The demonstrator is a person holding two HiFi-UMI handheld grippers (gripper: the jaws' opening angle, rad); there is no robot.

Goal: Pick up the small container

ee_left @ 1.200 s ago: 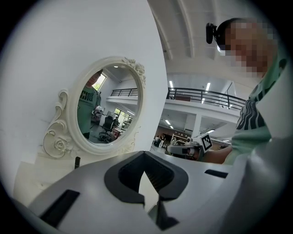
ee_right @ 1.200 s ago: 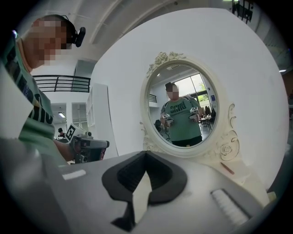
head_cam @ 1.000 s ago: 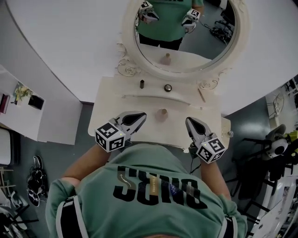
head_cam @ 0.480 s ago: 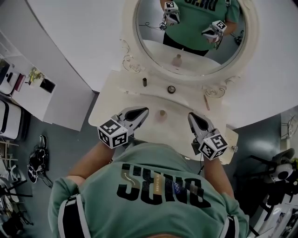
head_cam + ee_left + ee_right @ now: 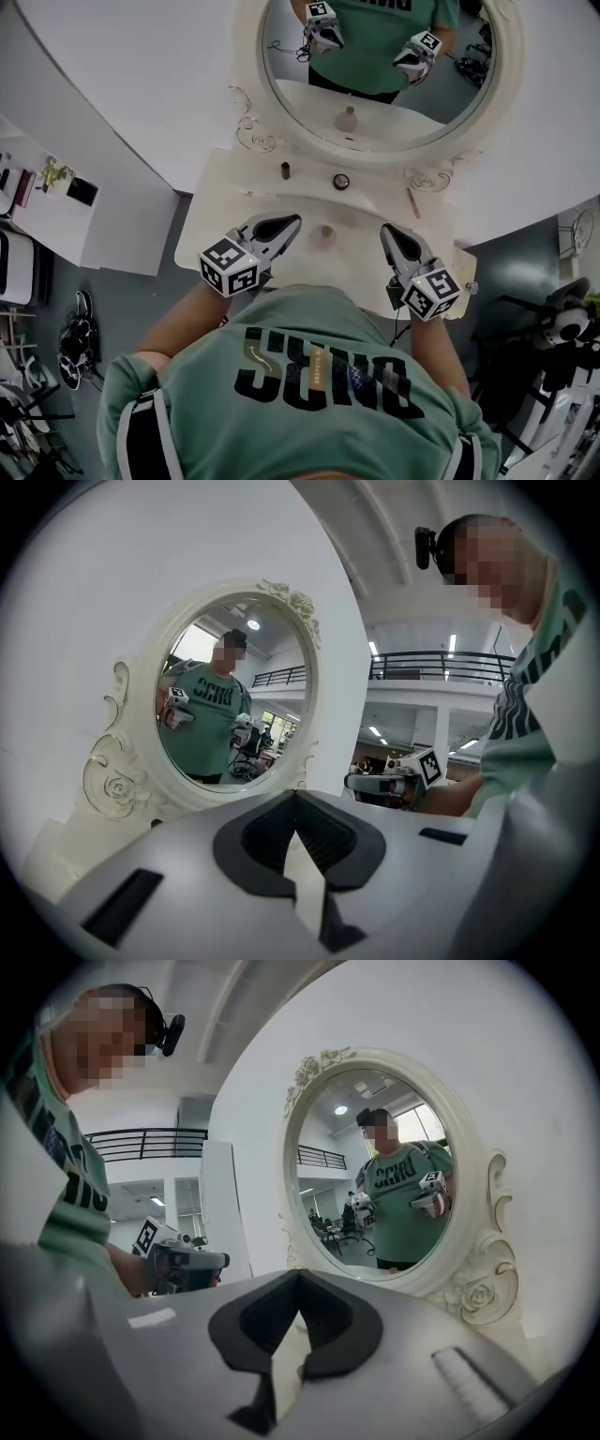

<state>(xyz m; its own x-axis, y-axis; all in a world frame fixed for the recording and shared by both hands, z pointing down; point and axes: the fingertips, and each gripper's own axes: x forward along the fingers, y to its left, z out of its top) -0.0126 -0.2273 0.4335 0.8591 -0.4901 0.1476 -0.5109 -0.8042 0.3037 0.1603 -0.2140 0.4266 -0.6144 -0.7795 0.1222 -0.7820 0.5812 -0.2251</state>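
Both tools creep toward the mirror (image 5: pixel 375 89); the small container (image 5: pixel 326 231) is not yet touched.
The left gripper (image 5: pixel 289 223) and right gripper (image 5: pixel 387 232) have edged slightly nearer the mirror, each clenched on nothing. The small container stands on the table (image 5: pixel 230 202) in front of the mirror, between the two tips. The jaws likely must part before any grasp.
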